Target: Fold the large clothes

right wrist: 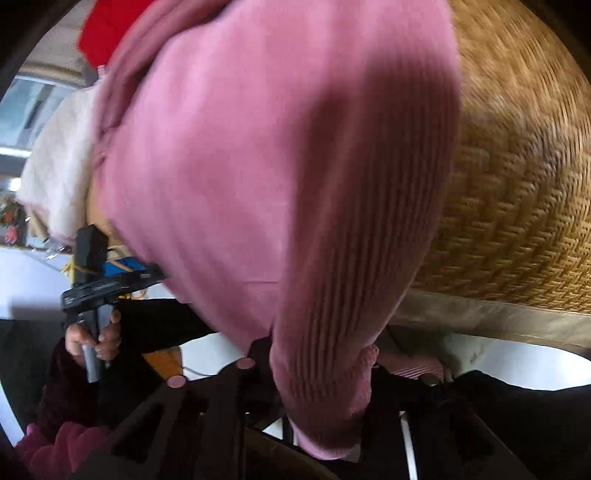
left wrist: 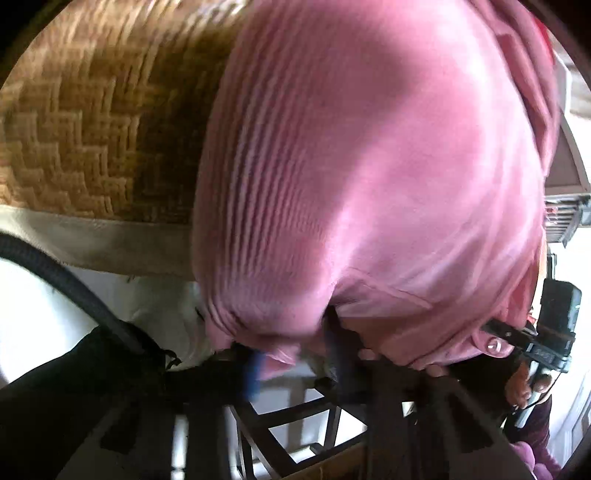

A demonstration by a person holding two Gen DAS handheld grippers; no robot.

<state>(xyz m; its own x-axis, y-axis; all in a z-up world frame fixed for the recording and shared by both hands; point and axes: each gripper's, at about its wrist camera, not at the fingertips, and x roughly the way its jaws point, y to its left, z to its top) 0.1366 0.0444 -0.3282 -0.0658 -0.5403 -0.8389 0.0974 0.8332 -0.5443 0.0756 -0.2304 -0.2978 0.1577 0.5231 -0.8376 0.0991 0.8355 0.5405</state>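
Note:
A pink garment [left wrist: 369,166] with a ribbed hem fills both views, stretched up over a woven mat. At the bottom of the left wrist view my left gripper [left wrist: 295,354] is shut on a bunched piece of the hem, and a blue pad [left wrist: 255,373] shows on one finger. My right gripper [left wrist: 517,338] clamps the fabric's edge at the right, beside a button. In the right wrist view the ribbed hem [right wrist: 332,258] runs down into my right gripper [right wrist: 321,369], whose fingers are mostly hidden by cloth. The left gripper [right wrist: 147,275] bites the garment at the left.
The woven straw mat [left wrist: 92,129] has a beige border [left wrist: 110,240] and lies on a white surface. A dark wooden frame [left wrist: 295,424] sits below the grippers. Red cloth [right wrist: 107,26] and a fluffy white cloth [right wrist: 55,166] lie behind the garment. A hand [right wrist: 92,339] holds the left gripper's handle.

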